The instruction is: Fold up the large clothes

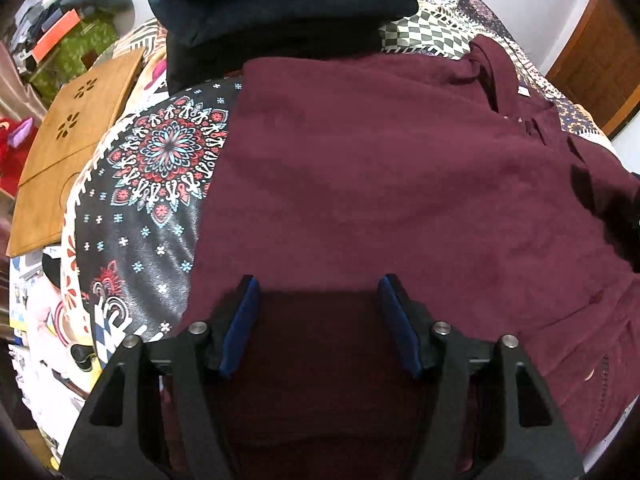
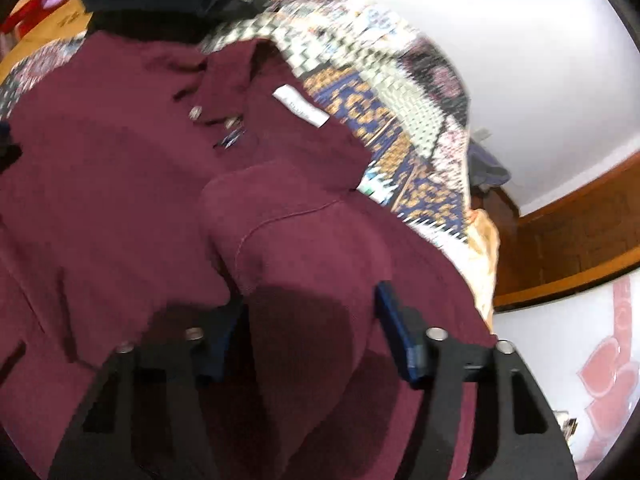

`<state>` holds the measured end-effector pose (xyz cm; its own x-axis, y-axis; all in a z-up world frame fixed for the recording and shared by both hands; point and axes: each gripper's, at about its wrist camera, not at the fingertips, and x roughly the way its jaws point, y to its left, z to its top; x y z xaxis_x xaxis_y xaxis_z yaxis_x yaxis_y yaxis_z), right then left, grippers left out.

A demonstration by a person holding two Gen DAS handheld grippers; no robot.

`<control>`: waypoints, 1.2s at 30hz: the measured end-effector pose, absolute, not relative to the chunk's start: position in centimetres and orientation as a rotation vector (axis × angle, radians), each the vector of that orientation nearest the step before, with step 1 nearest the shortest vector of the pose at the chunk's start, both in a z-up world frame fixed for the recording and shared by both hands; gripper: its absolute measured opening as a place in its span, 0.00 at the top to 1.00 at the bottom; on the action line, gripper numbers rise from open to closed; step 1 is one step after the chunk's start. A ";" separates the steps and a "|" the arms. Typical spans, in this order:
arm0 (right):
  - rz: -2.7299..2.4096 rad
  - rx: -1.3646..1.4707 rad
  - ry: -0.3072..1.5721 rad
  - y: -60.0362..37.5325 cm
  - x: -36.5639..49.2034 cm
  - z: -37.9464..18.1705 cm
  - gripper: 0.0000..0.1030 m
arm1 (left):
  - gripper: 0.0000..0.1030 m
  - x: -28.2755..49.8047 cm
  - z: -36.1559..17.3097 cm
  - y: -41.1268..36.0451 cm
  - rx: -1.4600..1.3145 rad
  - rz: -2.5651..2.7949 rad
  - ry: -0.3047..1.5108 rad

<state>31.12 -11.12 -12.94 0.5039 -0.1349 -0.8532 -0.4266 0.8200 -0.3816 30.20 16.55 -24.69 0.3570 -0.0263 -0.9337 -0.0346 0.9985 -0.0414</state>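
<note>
Left gripper (image 1: 316, 304): fingers wide apart, holding nothing, above maroon cotton polo shirt (image 1: 380, 184).
Right gripper (image 2: 310, 312): spread, around a raised sleeve fold, grip uncertain.
Progress: shirt partly folded; folded navy garment stack (image 1: 288, 4) lies beyond the fingertips.

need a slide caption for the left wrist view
Open left gripper hovering over a maroon shirt on a patterned bedspread, folded navy clothes stacked behind.

The right tongs (image 2: 312, 300) hang spread wide over a raised fold of the maroon shirt (image 2: 120, 184), which lies on a patterned bedspread (image 2: 404, 120); its white label (image 2: 301, 111) shows.
</note>
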 end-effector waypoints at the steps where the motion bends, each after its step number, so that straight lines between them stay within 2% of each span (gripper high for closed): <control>1: 0.171 -0.558 1.027 -11.9 31.0 -12.3 0.57 | 0.37 30.3 -25.0 16.9 -0.067 0.002 1.205; 5: 0.124 -0.313 1.012 -16.2 30.6 -10.1 0.69 | 0.35 30.1 -25.2 17.0 -0.070 -0.006 1.186; 7: 0.097 -0.234 1.002 -18.0 30.1 -9.4 0.79 | 0.33 29.8 -25.2 17.0 -0.067 -0.002 1.179; 12: 0.079 0.030 1.036 -23.6 28.4 -9.4 0.79 | 0.31 29.6 -25.3 17.2 -0.083 0.007 1.166; 16: 0.085 0.130 1.077 -25.2 27.0 -11.1 0.79 | 0.29 29.5 -25.3 17.1 -0.078 0.019 1.163; 20: 0.070 0.246 1.071 -27.0 25.5 -11.5 0.71 | 0.26 29.5 -25.3 17.2 -0.076 0.032 1.169; 22: 0.045 0.289 1.061 -28.2 24.7 -11.1 0.61 | 0.25 29.5 -25.3 17.2 -0.072 0.037 1.171; 27: 0.019 0.355 1.043 -30.3 23.7 -10.4 0.48 | 0.24 29.5 -25.1 17.0 -0.067 0.058 1.185; 32: -0.061 0.373 1.001 -32.7 22.0 -9.1 0.46 | 0.25 29.3 -23.5 16.3 -0.073 0.040 1.195; 36: -0.116 0.436 0.975 -35.5 20.8 -8.3 0.46 | 0.25 29.3 -20.8 14.7 -0.048 0.013 1.136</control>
<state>20.77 -35.46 -8.35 0.5624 0.0983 -0.8210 0.2880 0.9075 0.3059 29.26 14.65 -20.77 0.4216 -0.0141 -0.9067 -0.0351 0.9989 -0.0318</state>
